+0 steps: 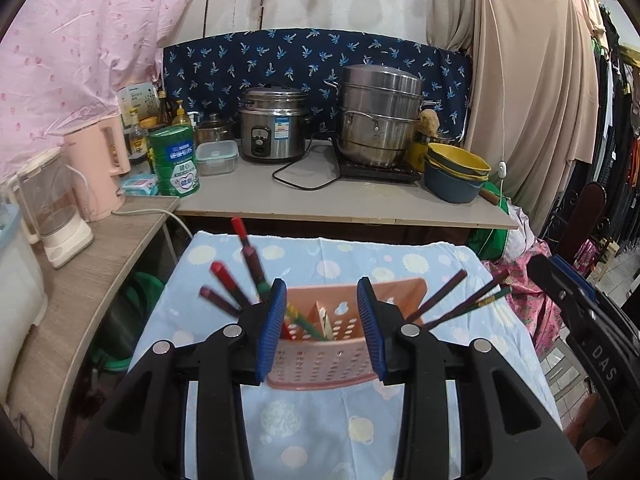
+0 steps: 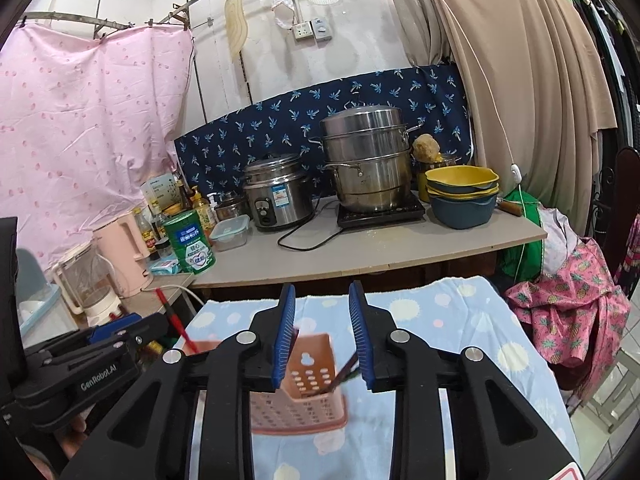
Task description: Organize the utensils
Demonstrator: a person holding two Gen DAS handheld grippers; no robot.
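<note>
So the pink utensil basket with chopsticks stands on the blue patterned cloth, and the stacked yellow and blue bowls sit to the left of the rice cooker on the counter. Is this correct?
Not quite. The stacked bowls sit at the right end of the counter, beyond the steamer pot, not left of the rice cooker. The left wrist view shows this. The pink basket with chopsticks does stand on the blue cloth.

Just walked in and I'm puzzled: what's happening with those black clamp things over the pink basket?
A person holds a two-finger gripper in each hand and is sorting chopsticks into a pink perforated utensil basket on a blue patterned cloth. Both the left gripper and the right gripper hang open above it, gripping nothing. Chopsticks already stand fanned out in the basket, red-tipped ones on its other side.
</note>
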